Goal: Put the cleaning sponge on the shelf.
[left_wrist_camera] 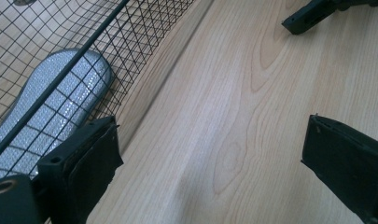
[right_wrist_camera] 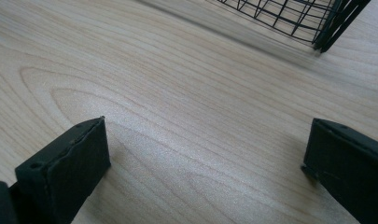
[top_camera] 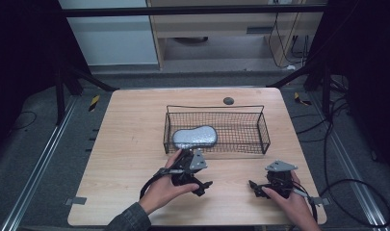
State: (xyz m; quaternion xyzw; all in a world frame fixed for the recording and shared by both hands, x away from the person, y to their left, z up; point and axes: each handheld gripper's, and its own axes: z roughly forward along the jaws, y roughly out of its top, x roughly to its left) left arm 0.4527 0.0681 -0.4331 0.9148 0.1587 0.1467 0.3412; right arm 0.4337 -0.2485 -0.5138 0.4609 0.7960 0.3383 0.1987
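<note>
Both grippers parted, empty, low over table w/ basket at 12 o'clock.

Silver pouch lies inside wire basket, at its 9 o'clock end. Left gripper sits just outside basket's near wall, jaws wide apart; right gripper at 4 o'clock, also spread, nothing between. Risk: left jaw could snag mesh, dragging basket.

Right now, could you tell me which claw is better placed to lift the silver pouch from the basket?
Left. The left claw is open beside the basket end holding the silver pouch; the right claw is farther away.
</note>
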